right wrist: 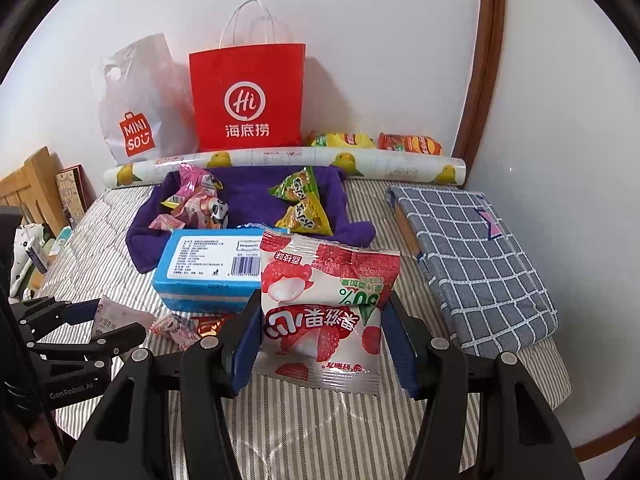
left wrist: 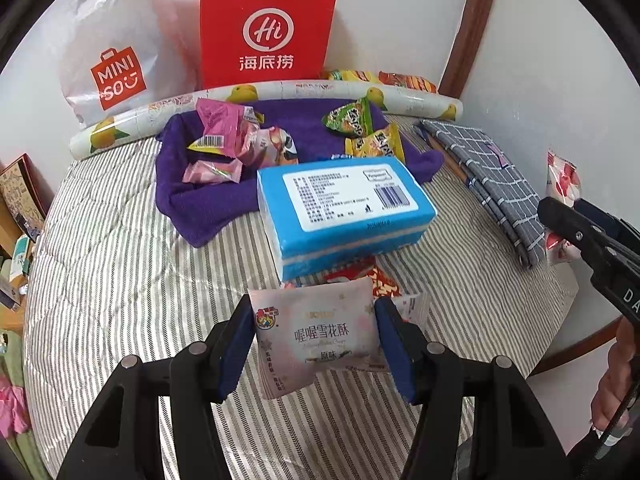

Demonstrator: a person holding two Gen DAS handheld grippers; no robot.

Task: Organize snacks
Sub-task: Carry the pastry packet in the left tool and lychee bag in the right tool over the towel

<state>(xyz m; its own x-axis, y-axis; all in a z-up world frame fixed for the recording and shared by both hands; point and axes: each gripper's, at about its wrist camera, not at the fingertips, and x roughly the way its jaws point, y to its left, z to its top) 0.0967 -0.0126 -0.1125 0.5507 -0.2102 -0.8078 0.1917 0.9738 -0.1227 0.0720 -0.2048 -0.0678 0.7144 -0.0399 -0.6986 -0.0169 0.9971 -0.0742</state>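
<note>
Two packets held | left gripper (left wrist: 316, 340) clamped on pale pink snack packet (left wrist: 318, 334) by side edges, above striped bed (left wrist: 120, 280) | right gripper (right wrist: 320, 320) clamped on lychee sweets pouch (right wrist: 324, 304) likewise | both likely light, soft, crinkly, slippery film; grip mid-body gently, contents may crush

The striped bed (left wrist: 120, 264) is viewed steeply downward and close from each wrist camera, looking forward between the gripper's own fingers. Both views face the wall, where the red paper bag (left wrist: 268, 28) and blue tissue pack (right wrist: 208, 268) are shared, the right view being set further right.
</note>
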